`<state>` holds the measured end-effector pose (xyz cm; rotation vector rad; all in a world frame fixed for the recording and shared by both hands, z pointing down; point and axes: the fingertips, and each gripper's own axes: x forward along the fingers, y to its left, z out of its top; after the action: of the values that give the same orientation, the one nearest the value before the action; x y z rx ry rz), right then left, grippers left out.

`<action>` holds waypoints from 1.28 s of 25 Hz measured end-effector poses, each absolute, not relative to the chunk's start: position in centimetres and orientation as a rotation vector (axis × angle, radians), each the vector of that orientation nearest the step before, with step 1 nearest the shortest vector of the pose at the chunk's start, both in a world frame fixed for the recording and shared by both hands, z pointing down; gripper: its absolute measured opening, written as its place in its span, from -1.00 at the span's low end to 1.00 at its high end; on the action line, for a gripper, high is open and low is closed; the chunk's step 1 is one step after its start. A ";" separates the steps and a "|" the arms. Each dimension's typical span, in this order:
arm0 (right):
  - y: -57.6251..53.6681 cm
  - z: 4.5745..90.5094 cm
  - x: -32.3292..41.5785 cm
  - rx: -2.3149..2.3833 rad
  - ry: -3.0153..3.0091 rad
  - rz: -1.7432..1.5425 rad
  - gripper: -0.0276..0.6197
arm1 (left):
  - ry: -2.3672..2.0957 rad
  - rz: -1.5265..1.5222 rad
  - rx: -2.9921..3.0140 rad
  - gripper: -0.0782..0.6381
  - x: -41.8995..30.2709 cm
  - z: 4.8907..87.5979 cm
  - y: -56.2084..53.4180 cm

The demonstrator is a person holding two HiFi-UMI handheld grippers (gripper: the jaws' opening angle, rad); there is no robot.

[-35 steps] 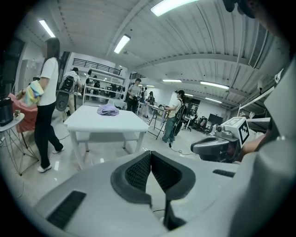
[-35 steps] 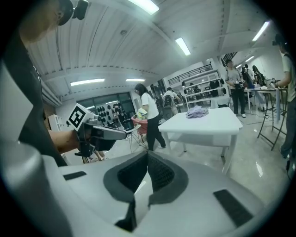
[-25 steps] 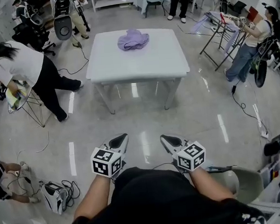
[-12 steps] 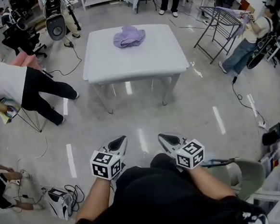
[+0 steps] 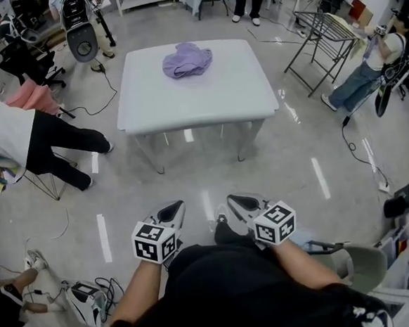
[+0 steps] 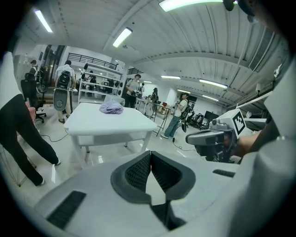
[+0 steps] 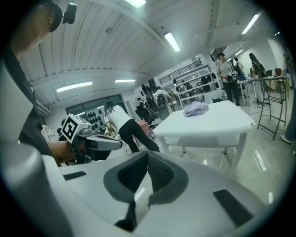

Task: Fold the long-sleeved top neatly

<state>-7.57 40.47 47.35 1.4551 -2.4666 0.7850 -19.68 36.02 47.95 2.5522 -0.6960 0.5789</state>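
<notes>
A crumpled lilac long-sleeved top [image 5: 186, 60] lies in a heap near the far edge of a white table [image 5: 206, 99]. It also shows as a small lilac heap [image 6: 112, 108] in the left gripper view and as the same bundle [image 7: 196, 109] in the right gripper view. My left gripper [image 5: 171, 211] and right gripper [image 5: 239, 204] are held side by side close to my body, well short of the table, over the floor. Both are shut with nothing between the pads. Each gripper view catches the other gripper at its side.
Several people stand or bend around the room, one bent over at the left [image 5: 26, 138]. A metal drying rack [image 5: 322, 41] stands right of the table. Cables and a device [image 5: 88, 299] lie on the floor at lower left, a chair [image 5: 354, 267] at lower right.
The table with the top has come nearer and lower in the head view as I walk toward it. Both grippers stay shut, side by side. The person at the left has shifted.
</notes>
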 end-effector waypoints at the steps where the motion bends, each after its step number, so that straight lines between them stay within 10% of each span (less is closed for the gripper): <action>1: 39.3 47.1 -7.1 1.457 -2.472 0.778 -0.90 | -0.702 0.578 2.557 -0.76 -19.3 47.7 35.1; 32: 20.5 46.5 5.1 1.289 -2.580 0.731 -0.90 | -0.871 0.585 2.541 -0.76 -6.2 45.8 17.7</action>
<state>5.09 20.50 46.48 1.2891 -2.5803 0.7306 -6.19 17.66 45.78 2.5415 -0.8714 0.5849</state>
